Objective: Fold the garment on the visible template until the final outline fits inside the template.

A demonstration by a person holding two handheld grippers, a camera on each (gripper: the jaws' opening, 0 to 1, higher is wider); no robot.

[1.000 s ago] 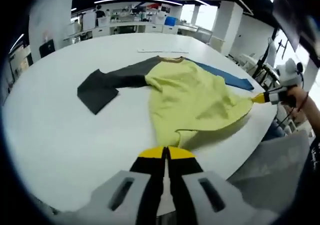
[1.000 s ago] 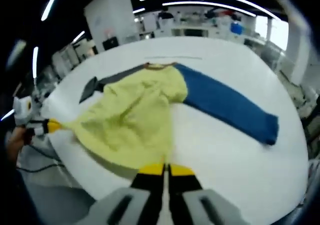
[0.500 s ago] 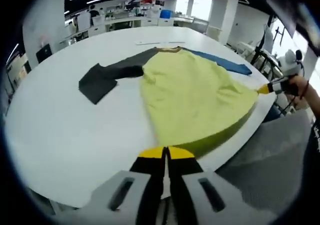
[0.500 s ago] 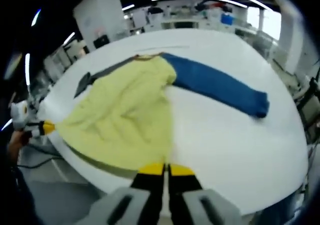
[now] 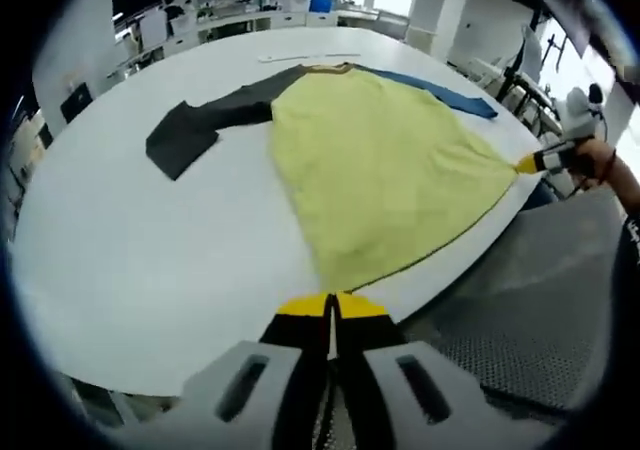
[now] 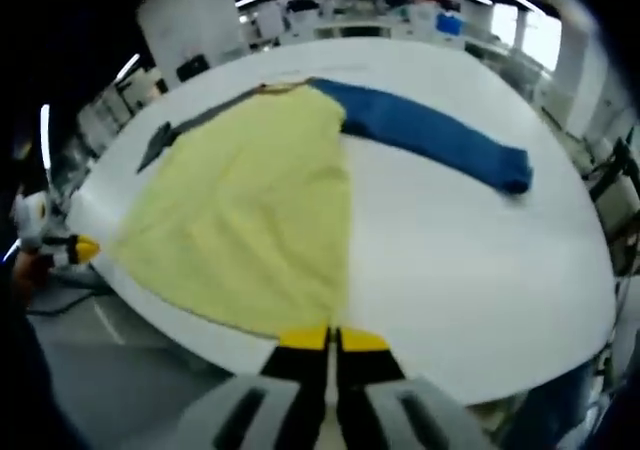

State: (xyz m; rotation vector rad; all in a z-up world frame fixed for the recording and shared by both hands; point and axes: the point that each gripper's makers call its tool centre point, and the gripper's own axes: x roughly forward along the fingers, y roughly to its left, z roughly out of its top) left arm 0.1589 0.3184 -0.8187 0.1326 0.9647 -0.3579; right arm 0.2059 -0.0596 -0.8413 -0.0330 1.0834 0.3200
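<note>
A long-sleeved garment lies spread on the round white table (image 5: pixel 150 250). Its yellow body (image 5: pixel 380 160) is flanked by a dark grey sleeve (image 5: pixel 190 130) and a blue sleeve (image 5: pixel 440 92). My left gripper (image 5: pixel 332 305) is shut on one hem corner at the table's near edge. At the far right of the left gripper view, my right gripper (image 5: pixel 527 163) pinches the other hem corner. In the right gripper view, the yellow body (image 6: pixel 260 200) fans out from my right gripper (image 6: pixel 330 338), with the blue sleeve (image 6: pixel 430 140) to its right. The left gripper (image 6: pixel 88 249) holds the hem at the left.
A thin pale strip (image 5: pixel 305 57) lies on the table beyond the collar (image 5: pixel 335 68). A person's hand (image 5: pixel 600 160) holds the right gripper off the table's edge. Grey floor (image 5: pixel 520 300) lies below the rim. Benches (image 5: pixel 250 15) and stands (image 5: pixel 520 90) surround the table.
Both grippers have drawn the hem back toward the table's near edge. The rumpled yellow body now lies stretched flat, and the hem runs taut between the two grippers.
</note>
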